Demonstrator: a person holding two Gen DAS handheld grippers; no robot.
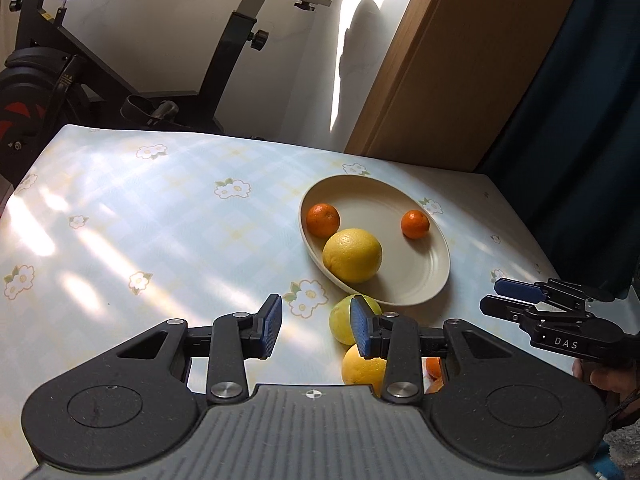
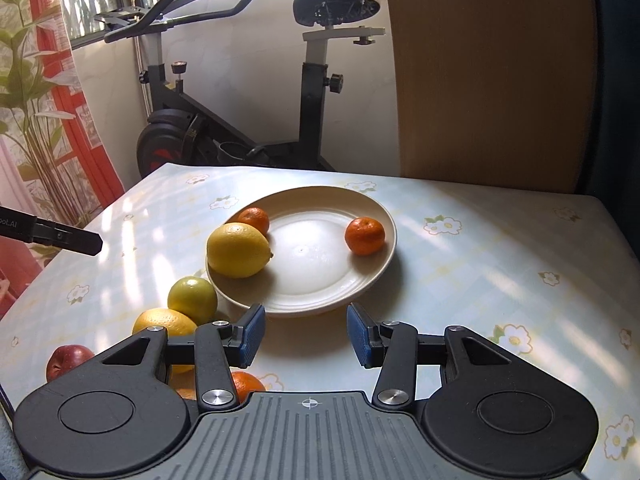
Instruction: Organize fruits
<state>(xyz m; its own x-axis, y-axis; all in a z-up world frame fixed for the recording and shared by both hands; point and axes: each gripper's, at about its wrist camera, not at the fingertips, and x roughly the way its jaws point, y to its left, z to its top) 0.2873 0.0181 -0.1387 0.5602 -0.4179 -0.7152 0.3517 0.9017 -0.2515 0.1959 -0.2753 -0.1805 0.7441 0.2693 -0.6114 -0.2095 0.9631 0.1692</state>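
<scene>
- Left wrist view: the left tool (image 1: 316, 330) hangs over the flower-print counter (image 1: 120, 216) with its blue-padded jaws parted and nothing between them. The right tool (image 1: 516, 298) shows at the right edge, jaws a little apart and empty.
- In the round cream plate (image 1: 432, 276) lie a large yellow citrus fruit (image 1: 352, 255) and two small orange mandarins, one at its left rim (image 1: 323, 220), one at the right (image 1: 415, 223).
- A yellow-green citrus (image 1: 340, 320) rests on the counter just outside the plate's near rim, partly hidden behind the left tool's right pad; a second yellow citrus (image 1: 362, 368) lies nearer still.
- Right wrist view: the right tool's jaws stand apart, empty, with the plate's near rim just ahead of them.
- The loose fruits lie to its left: the yellow-green citrus, the yellow one, a red apple (image 2: 66, 360) and an orange mandarin (image 2: 246, 386) under the tool's linkage.
- Risk, as I judge it: round fruit may roll if a pad nudges it off-centre, and the clustered citrus could knock one another or the plate.
</scene>
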